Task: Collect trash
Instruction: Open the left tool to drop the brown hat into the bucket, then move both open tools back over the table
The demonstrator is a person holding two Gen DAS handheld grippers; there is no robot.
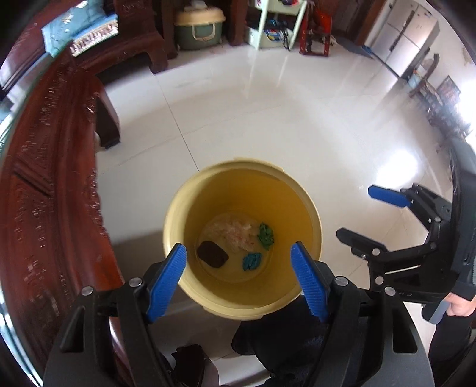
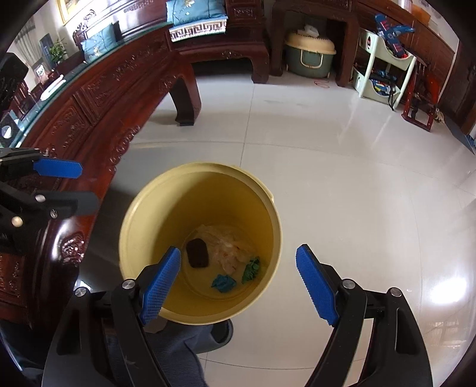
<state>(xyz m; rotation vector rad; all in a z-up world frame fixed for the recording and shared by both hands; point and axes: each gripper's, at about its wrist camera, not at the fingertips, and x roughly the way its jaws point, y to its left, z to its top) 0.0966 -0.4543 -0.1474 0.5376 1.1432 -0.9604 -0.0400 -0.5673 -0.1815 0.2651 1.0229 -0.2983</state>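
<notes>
The glossy white tiled floor (image 2: 342,184) fills most of both views. A long carved dark-red wooden table (image 2: 98,98) runs along the left side, with a matching carved bench bearing blue cushions (image 2: 193,18) at the far edge.

A round pale-yellow plastic bin (image 1: 312,208) stands upright on the floor, just right of the table and directly below both grippers. At its bottom lie four items of trash: a crumpled translucent white plastic wrapper (image 1: 235,232) in the far middle, a dark brown rounded rectangular piece (image 1: 212,254) at the left, a crumpled green scrap (image 1: 265,235) at the right, and a crumpled teal-blue scrap (image 1: 251,261) nearest the camera. The scraps and the brown piece lie apart from one another, around the near edge of the wrapper.

The left gripper (image 1: 239,279), black with blue ribbed pads, hangs over the bin's mouth; its jaws stand spread wide with nothing between them. The right gripper (image 2: 238,282), of the same build, hangs over the bin's near right rim; its jaws are likewise spread and empty. A hand (image 1: 459,303) shows on the right gripper's grip
</notes>
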